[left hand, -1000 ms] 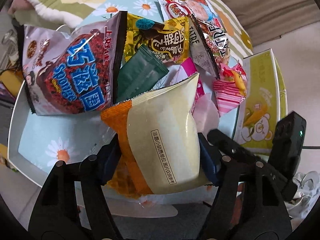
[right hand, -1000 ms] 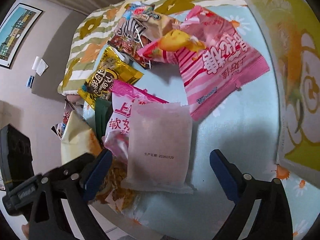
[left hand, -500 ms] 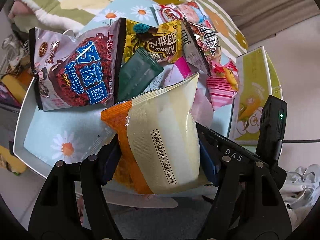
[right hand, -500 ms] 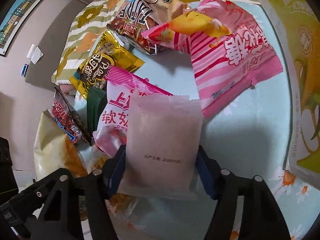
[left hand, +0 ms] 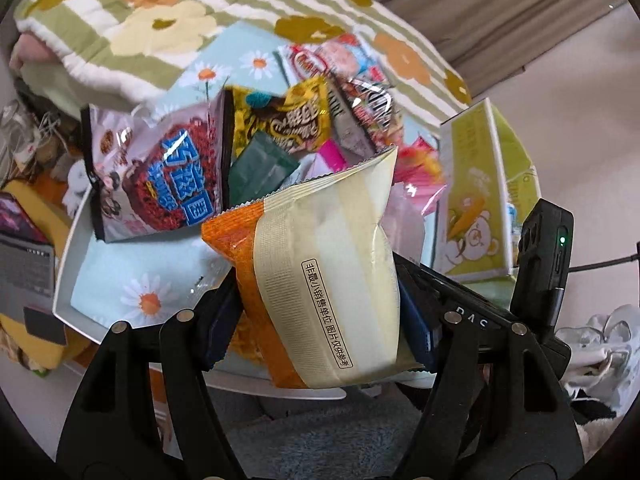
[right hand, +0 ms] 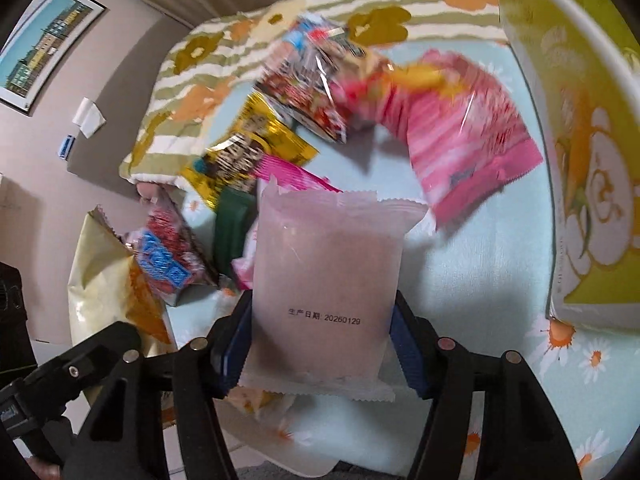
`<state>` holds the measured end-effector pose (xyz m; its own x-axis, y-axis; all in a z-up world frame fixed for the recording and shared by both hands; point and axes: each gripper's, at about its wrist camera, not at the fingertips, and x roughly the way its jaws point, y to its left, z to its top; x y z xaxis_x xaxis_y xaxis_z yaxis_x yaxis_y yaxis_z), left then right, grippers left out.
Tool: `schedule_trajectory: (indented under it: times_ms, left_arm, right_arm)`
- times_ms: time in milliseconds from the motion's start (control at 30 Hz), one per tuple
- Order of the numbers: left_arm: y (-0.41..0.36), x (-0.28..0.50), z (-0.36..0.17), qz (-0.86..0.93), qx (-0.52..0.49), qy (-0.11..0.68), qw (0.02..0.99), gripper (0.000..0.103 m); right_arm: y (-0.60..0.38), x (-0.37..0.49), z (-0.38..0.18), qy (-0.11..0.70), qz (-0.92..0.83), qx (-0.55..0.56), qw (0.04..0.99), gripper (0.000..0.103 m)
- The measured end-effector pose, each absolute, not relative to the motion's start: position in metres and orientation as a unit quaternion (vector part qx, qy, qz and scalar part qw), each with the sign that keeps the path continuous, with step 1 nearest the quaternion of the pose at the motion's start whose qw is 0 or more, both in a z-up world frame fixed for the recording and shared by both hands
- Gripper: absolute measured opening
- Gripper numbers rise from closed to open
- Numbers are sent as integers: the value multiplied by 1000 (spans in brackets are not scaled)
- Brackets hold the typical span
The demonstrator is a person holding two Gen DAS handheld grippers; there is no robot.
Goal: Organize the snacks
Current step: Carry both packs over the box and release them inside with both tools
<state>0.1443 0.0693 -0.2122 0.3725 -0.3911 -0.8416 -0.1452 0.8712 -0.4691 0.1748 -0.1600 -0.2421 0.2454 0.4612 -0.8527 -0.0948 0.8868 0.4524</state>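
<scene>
Two grippers gripping snack packets above the tray (left hand: pixel 64 280).
Left gripper (left hand: pixel 316 320) is clamping the cream-orange packet (left hand: pixel 332 264); right gripper (right hand: pixel 320 344), jaws just closed, is pinching the pale pink packet (right hand: pixel 324 280) near the green box (right hand: pixel 592 160).

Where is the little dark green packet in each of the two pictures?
Left wrist view: the dark green packet lies just above the middle, between the purple sponge-snack bag and the gold packet.
Right wrist view: the same packet sits left of the middle, below the gold packet.
Shared landmark: the gold packet touches its top end in both views.
</scene>
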Motion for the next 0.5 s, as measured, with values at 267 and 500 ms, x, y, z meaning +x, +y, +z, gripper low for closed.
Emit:
schedule_trajectory:
  times_ms: [267,500]
  left_arm:
    - [73,146,-166,-110,-211,512,826,68]
    - [46,168,-126,-163,-175,480,844,68]
  right_arm:
    - [-170,159,-188,532,181,163,811,59]
    - [-204,152,-131,470,147,173,853,59]
